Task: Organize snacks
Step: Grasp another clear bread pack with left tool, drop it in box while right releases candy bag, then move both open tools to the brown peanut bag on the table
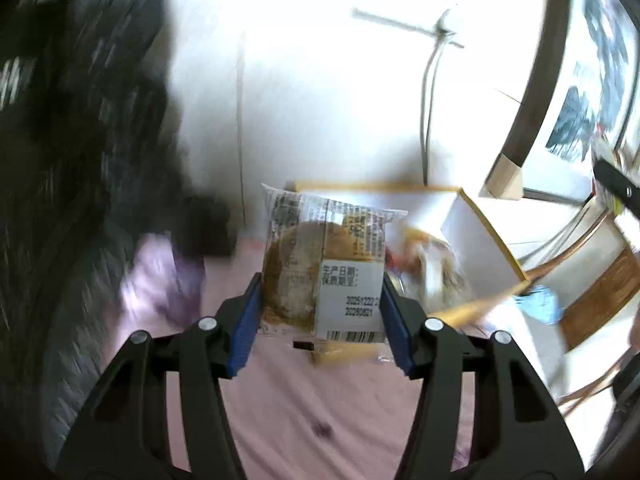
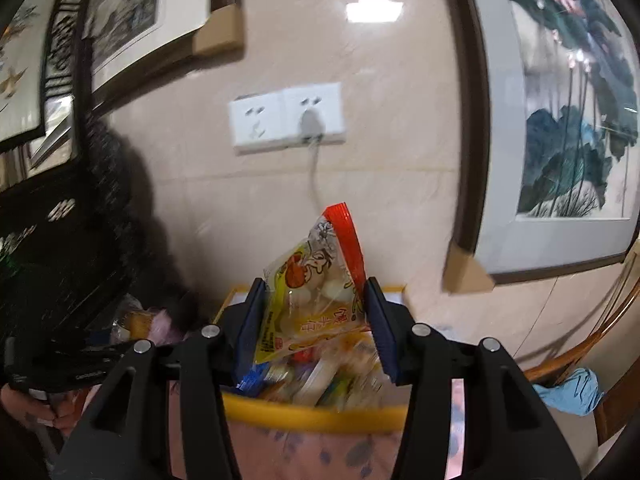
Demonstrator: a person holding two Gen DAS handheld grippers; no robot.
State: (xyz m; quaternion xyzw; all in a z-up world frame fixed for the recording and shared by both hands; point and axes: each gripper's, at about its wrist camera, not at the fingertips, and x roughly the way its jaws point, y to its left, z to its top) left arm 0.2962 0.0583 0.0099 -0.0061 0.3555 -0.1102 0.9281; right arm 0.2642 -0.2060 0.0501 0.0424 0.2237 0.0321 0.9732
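Nearest the left wrist camera, the left gripper [image 1: 322, 300] was closed onto a clear-wrapped round pastry [image 1: 324, 262], its blue pads [image 1: 246, 320] pressing the packet's two side edges. The packet stood upright between the fingers, its white date label and barcode facing the lens, and it was held above a pink cloth [image 1: 320, 412]. Behind it sat a yellow-rimmed white box [image 1: 480, 240] with more wrapped snacks inside, though motion blur made them hard to tell apart. A dark, blurred shape filled the left of that view.

In the right wrist view, the right gripper [image 2: 316, 320] was likewise clamped on a snack: a yellow packet with a red sealed edge [image 2: 316, 280], tilted so the red strip pointed up and to the right. Its pads touched the packet on both sides. Just below and beyond the fingers lay the yellow rim [image 2: 312, 414] of the box, and within it a heap of mixed wrapped snacks [image 2: 320, 376], so the packet hung directly over the pile. Behind, on the beige wall, a double white socket [image 2: 286, 118] held a plug with a cord running down. Framed paintings [image 2: 568, 120] hung to either side, and a blue cloth [image 2: 572, 394] lay on a wooden chair at the right.
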